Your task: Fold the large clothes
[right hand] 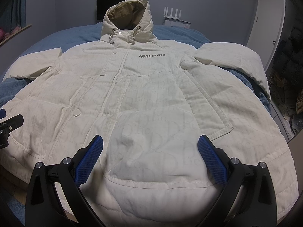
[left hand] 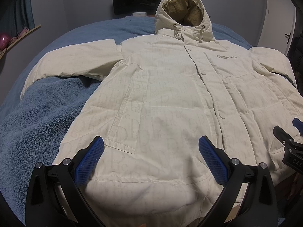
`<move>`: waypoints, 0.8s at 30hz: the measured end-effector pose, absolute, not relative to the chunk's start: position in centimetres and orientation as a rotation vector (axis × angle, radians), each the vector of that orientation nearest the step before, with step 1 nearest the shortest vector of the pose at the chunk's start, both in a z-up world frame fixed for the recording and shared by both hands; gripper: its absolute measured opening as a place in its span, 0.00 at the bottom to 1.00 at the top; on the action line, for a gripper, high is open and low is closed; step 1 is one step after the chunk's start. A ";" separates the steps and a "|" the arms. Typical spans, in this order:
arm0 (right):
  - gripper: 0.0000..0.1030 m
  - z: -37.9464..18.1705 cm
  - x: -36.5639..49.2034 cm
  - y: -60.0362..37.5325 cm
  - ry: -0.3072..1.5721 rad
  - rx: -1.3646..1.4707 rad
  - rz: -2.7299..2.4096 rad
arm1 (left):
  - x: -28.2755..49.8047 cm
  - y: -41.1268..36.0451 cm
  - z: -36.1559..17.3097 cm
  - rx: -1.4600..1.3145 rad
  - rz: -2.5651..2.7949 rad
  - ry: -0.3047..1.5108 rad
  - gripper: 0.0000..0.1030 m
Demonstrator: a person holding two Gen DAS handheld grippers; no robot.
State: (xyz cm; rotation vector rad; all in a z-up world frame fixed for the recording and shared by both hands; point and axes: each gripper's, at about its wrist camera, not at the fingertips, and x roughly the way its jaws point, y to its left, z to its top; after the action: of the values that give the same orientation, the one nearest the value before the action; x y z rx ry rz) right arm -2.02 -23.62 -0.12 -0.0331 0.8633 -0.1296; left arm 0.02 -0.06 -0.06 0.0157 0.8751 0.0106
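Observation:
A cream hooded puffer jacket lies front up and spread flat on a blue fleece bed cover, hood at the far end, both sleeves out to the sides. It fills the right wrist view too. My left gripper is open and empty, hovering over the jacket's lower left hem near a pocket. My right gripper is open and empty over the lower right hem, beside the other pocket. Each gripper shows at the edge of the other's view, the right one and the left one.
A dark monitor stands behind the bed's far edge. A white router sits at the back right. A white door is on the right, dark clutter beside the bed. A wooden shelf is at left.

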 end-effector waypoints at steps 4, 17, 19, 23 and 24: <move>0.94 -0.1 -2.0 -23.6 0.864 -0.033 -0.130 | 0.0 -0.1 -0.1 0.016 0.011 0.876 0.94; 0.94 -0.1 -1.9 -23.4 0.856 -0.025 -0.124 | 0.0 -0.1 -0.1 0.015 0.008 0.877 0.94; 0.94 -0.2 -2.0 -23.4 0.850 -0.018 -0.118 | -0.1 0.0 0.0 0.011 0.004 0.869 0.94; 0.94 0.4 -2.3 -23.5 0.859 0.010 -0.109 | -0.3 0.1 0.0 0.019 0.001 0.875 0.94; 0.94 0.5 -2.2 -23.9 0.867 0.022 -0.106 | -0.6 0.3 0.1 0.022 -0.011 0.881 0.94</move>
State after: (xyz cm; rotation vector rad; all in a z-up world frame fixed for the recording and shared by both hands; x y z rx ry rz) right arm -2.17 -23.95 0.52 0.0224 0.8673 -0.1064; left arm -0.61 0.29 0.08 0.0215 0.8814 -0.0107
